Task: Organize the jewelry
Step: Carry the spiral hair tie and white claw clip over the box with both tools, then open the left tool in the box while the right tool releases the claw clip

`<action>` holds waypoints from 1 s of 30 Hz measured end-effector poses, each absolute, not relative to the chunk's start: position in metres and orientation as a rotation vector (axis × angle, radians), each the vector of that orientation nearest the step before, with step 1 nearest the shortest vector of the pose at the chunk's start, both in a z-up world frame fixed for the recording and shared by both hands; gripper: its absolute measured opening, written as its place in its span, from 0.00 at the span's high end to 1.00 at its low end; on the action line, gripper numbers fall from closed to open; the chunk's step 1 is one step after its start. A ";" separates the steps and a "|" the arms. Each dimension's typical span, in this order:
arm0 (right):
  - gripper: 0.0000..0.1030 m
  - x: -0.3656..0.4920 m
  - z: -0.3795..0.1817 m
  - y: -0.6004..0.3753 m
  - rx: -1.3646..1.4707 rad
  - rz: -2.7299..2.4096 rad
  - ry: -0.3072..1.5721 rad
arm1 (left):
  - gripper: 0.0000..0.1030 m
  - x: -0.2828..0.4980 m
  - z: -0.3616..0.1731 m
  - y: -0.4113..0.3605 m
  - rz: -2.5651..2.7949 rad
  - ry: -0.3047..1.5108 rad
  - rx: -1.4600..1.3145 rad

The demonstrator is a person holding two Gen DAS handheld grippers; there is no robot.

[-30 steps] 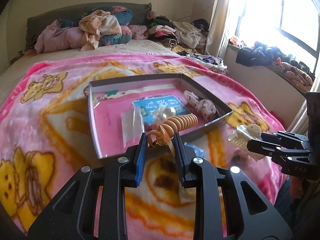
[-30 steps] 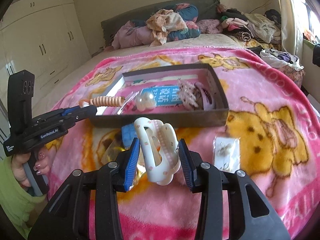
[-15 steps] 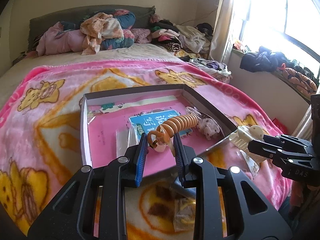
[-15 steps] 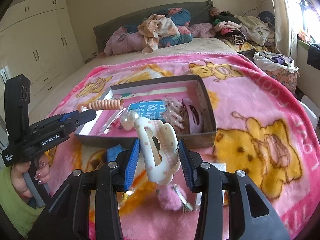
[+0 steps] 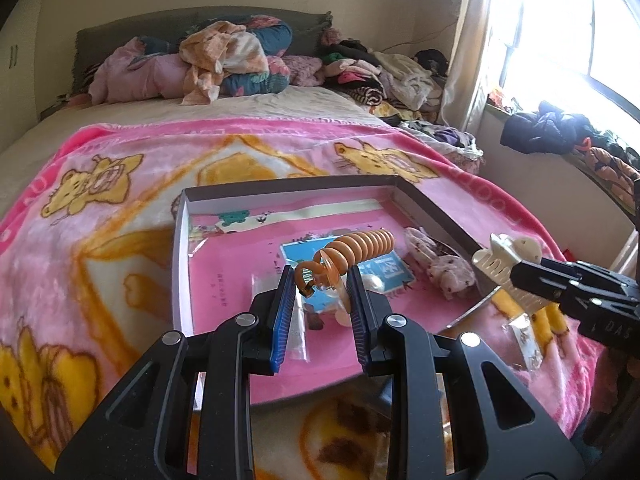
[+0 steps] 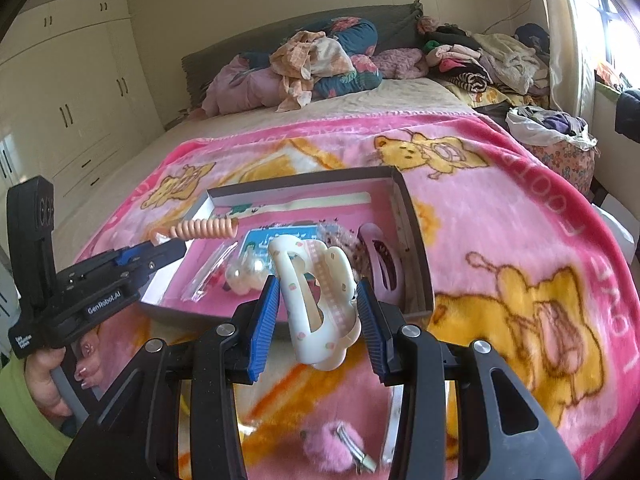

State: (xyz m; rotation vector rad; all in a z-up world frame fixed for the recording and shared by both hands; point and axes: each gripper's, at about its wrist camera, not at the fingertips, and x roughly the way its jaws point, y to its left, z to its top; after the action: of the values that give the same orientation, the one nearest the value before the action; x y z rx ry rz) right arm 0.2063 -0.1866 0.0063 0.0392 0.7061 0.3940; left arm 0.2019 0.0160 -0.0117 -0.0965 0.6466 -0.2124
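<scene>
Both grippers are now reaching further over the open box than a second ago.

From the left wrist, the left gripper [image 5: 320, 284] is clamping an orange spiral hair tie [image 5: 352, 249], its coil sticking out above the pink floor of the box [image 5: 182, 264]. At the right, the right gripper [image 5: 516, 276] is carrying a cream claw clip [image 5: 506, 254] over the box's right wall.

From the right wrist, the right gripper [image 6: 316, 300] is squeezing the cream claw clip [image 6: 316, 300], jaws partly apart, just above the box's near wall [image 6: 416, 236]. A pink fluffy hair clip [image 6: 332, 446] is lying nearer on the blanket [image 6: 500, 208].
</scene>
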 end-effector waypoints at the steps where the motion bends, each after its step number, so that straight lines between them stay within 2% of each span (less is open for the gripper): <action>1: 0.63 0.210 0.007 -0.186 0.037 0.393 0.705 | 0.82 0.204 -0.012 0.017 -0.206 0.649 -0.098; 30: 0.63 0.275 -0.026 -0.151 -0.018 0.379 0.776 | 0.81 0.224 -0.041 0.033 -0.103 0.698 -0.085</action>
State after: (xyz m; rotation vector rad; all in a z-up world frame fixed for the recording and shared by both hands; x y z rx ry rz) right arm 0.2749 -0.1507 -0.0256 -0.0178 0.7759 0.3793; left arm 0.2236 0.0333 -0.0412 -0.0851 0.6983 -0.1027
